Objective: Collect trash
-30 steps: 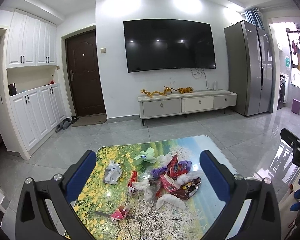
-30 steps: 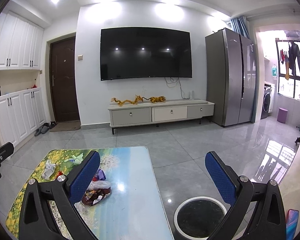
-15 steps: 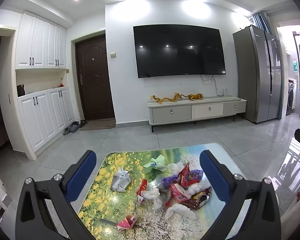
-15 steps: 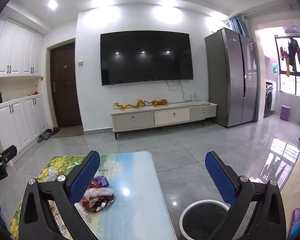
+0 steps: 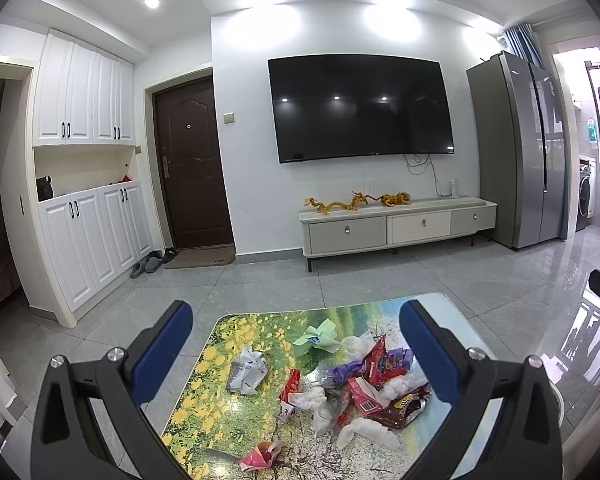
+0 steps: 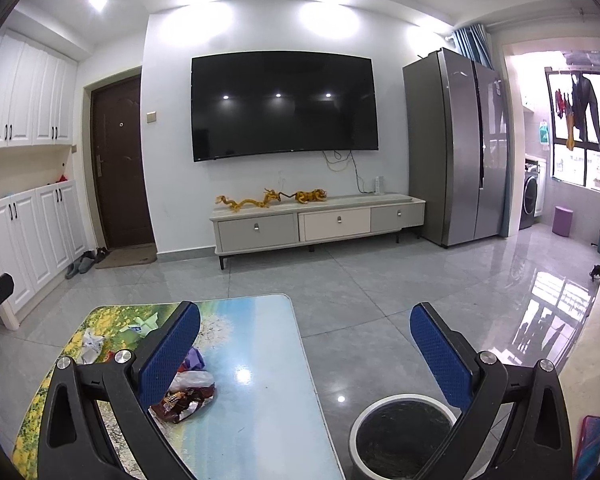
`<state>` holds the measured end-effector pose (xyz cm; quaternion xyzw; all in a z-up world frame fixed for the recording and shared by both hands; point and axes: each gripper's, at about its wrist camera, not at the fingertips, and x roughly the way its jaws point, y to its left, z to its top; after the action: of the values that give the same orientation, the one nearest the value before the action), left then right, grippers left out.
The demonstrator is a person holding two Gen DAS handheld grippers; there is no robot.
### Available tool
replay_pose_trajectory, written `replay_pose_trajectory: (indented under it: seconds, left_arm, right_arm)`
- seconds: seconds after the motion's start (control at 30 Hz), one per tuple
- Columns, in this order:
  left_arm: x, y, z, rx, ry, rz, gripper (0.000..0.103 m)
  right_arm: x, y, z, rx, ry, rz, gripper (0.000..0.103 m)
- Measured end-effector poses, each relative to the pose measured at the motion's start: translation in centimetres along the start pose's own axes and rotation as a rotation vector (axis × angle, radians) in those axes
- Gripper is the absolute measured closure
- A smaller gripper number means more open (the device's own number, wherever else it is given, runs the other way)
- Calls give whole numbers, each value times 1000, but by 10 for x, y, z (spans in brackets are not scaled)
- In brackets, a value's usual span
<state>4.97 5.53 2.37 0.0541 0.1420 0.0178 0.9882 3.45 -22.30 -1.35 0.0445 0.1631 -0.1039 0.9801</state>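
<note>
Several pieces of trash lie on a low coffee table (image 5: 220,408) with a flower-print top: a red snack wrapper (image 5: 380,360), a brown wrapper (image 5: 404,408), a grey-white wrapper (image 5: 246,370), a green paper (image 5: 316,336), white tissues (image 5: 364,432) and a pink wrapper (image 5: 260,454). My left gripper (image 5: 296,340) is open and empty above the pile. My right gripper (image 6: 306,344) is open and empty, over the table's right edge. A white round bin (image 6: 400,436) with a black liner stands on the floor right of the table (image 6: 260,420). The brown wrapper (image 6: 180,402) shows by the right gripper's left finger.
A TV cabinet (image 5: 396,228) stands against the far wall under a wall TV. A grey fridge (image 6: 456,148) stands at the right. White cupboards (image 5: 88,240) and a brown door are at the left. A pale surface (image 6: 596,344) with a phone lies at the far right.
Both gripper views have tilted up and shifted slightly right, so the table and trash sit lower in view. Both grippers stay open and empty.
</note>
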Motion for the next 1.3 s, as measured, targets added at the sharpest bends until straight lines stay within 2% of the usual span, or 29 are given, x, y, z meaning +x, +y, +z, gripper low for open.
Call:
replay_pose_trajectory:
  seconds: [0.2,0.57,0.73,0.8,0.93,1.07,1.1,1.17,1.3]
  left_arm:
    - [5,1,2,16,10,16,0]
    - [28,6,-3,6,70,-6,0]
    - [41,29,-7,-44,84,-23,0]
    - [49,39,-14,-56,104,-70,0]
    - [66,45,-38,-46,166,-160,0]
    - [82,38,-72,-3,248,-269,3]
    - [87,35,-82,4,273,-306,4]
    - [94,27,-97,14,315,-391,15]
    - [109,5,-112,65,365,-561,18]
  right_arm:
    - [2,-1,1,0,-1,5,0]
    - [11,-3,2,-6,-1,8,0]
    - [25,2,-4,-30,43,64,0]
    - [35,8,-8,-47,77,109,1]
    - [62,26,-23,-93,168,219,13]
    - [98,52,-51,-141,305,352,17]
    - [107,60,-60,-158,340,379,18]
    - [124,75,-76,-184,404,424,21]
    - [151,97,-105,-199,513,501,22]
